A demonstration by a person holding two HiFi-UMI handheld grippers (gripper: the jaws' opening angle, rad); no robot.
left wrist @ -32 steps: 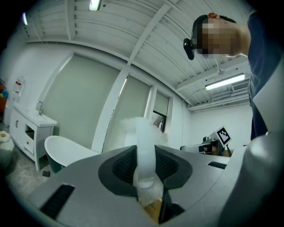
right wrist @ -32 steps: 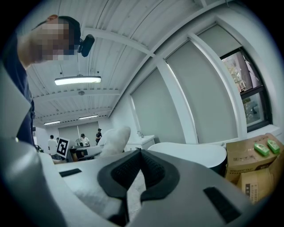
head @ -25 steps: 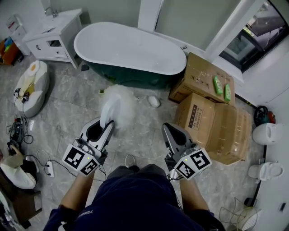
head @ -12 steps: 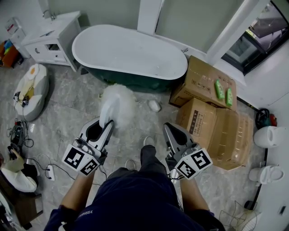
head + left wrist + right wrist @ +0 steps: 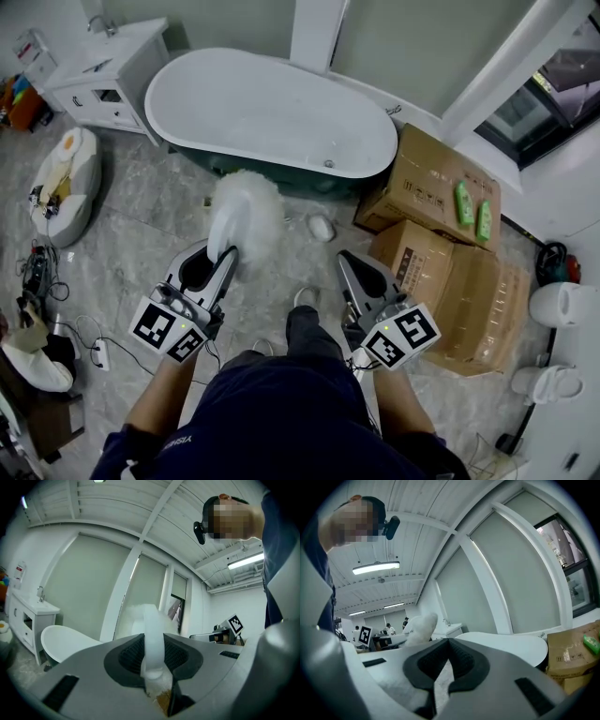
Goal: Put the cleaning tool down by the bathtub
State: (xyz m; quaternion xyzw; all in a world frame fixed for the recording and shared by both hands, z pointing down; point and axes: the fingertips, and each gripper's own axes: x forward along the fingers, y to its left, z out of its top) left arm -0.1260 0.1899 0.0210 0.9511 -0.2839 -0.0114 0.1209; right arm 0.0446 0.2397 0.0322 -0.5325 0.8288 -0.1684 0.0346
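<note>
Cardboard boxes (image 5: 441, 187) flank the right end of the bathtub (image 5: 272, 108) and a small white object (image 5: 322, 227) lies on the floor (image 5: 141, 202) before it, where the left gripper (image 5: 223, 253) clamps the fluffy duster (image 5: 246, 211) by its handle, the right gripper (image 5: 349, 267) closed empty, both nearer the tub than a second ago.

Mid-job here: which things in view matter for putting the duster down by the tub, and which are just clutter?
For the job: duster, clamped in the left gripper; bathtub.
Just lying about: cardboard boxes, green bottles on one, white cabinet, power strip.
</note>
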